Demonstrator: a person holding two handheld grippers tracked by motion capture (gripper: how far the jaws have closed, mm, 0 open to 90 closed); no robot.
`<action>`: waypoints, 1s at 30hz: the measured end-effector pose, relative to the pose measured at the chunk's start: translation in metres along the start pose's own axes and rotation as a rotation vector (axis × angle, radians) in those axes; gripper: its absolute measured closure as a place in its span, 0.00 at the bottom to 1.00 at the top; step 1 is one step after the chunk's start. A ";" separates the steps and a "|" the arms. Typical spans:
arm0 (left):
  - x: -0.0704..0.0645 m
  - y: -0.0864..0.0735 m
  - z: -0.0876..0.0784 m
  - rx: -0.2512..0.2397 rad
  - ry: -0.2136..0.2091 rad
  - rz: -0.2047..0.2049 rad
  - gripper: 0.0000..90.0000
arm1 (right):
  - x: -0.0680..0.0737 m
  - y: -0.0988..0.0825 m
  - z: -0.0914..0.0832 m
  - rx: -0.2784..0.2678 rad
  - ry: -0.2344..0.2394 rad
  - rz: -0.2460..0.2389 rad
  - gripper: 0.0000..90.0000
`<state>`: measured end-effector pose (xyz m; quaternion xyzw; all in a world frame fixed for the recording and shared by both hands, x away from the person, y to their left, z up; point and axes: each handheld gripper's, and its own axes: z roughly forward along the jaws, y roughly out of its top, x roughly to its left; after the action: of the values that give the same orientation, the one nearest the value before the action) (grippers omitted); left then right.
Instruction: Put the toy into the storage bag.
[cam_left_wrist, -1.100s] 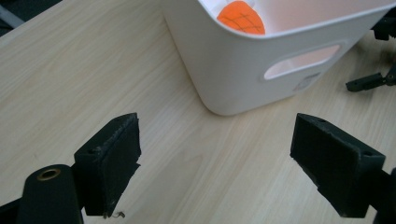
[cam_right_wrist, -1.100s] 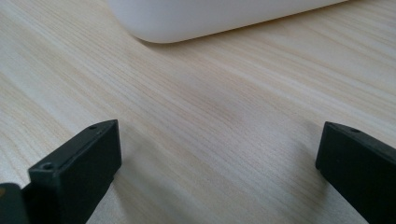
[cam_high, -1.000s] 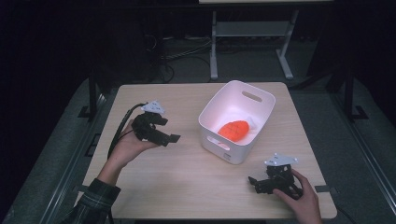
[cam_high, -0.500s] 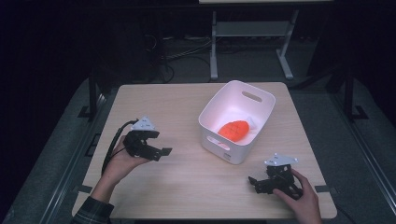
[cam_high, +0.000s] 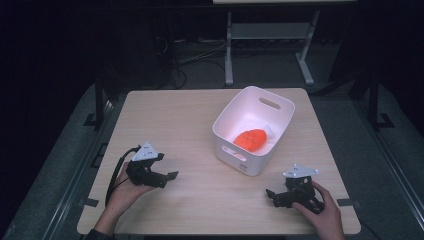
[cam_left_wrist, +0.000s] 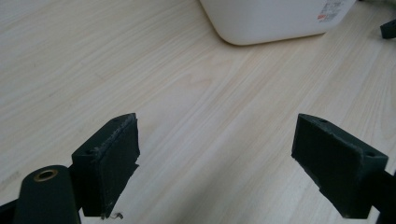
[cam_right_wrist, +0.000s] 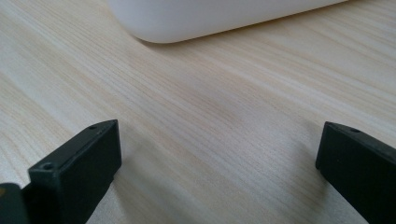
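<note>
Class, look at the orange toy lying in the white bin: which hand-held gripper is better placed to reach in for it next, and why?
Probably the right hand-held gripper: it looks somewhat nearer the white bin holding the orange toy than the left hand-held gripper. Both are open and empty.

Black left gripper (cam_high: 170, 176) with grey three-cornered top plate and looping black cable, matching black right gripper (cam_high: 271, 195), blocky jaws with small screw holes, dark sleeve cuff (cam_high: 95, 233)

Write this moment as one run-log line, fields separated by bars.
left gripper open | right gripper open | toy in bin | both low over table
</note>
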<state>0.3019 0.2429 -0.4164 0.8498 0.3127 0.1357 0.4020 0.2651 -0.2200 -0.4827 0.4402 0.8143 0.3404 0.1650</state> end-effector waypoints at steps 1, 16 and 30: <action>0.000 -0.004 0.000 -0.003 0.002 -0.003 0.16 | 0.000 0.000 0.000 0.000 0.000 0.000 0.00; 0.002 -0.053 -0.006 0.018 0.049 -0.040 0.16 | 0.000 0.000 0.000 0.000 0.000 0.000 0.00; 0.005 -0.077 -0.001 0.071 0.073 -0.028 0.14 | 0.000 0.000 0.000 0.000 0.000 0.001 0.00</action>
<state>0.2730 0.2835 -0.4747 0.8536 0.3438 0.1499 0.3616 0.2651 -0.2200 -0.4827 0.4407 0.8141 0.3404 0.1650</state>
